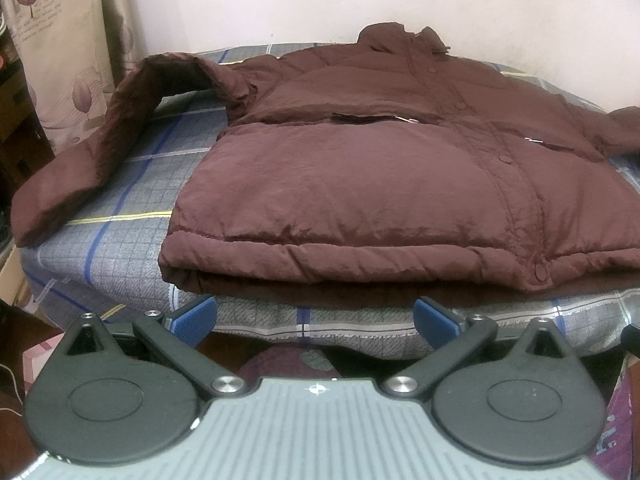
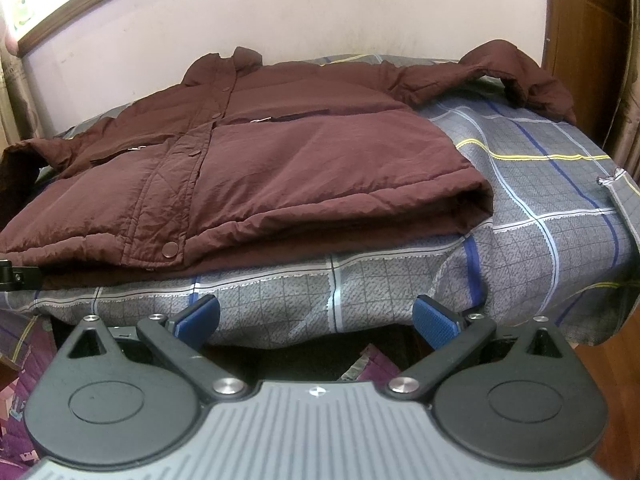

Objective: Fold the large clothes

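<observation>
A large brown padded jacket lies front up on a bed with a grey checked sheet. Its collar is at the far side, by the wall. Its left sleeve arches out toward the bed's left edge. In the right wrist view the jacket fills the left and middle, and its other sleeve lies bent at the far right. My left gripper is open and empty, just in front of the hem. My right gripper is open and empty, below the bed's front edge, near the jacket's right hem corner.
A pale wall runs behind the bed. A patterned curtain hangs at the left. A wooden door stands at the right. Purple patterned fabric lies low beside the bed. Bare sheet shows right of the jacket.
</observation>
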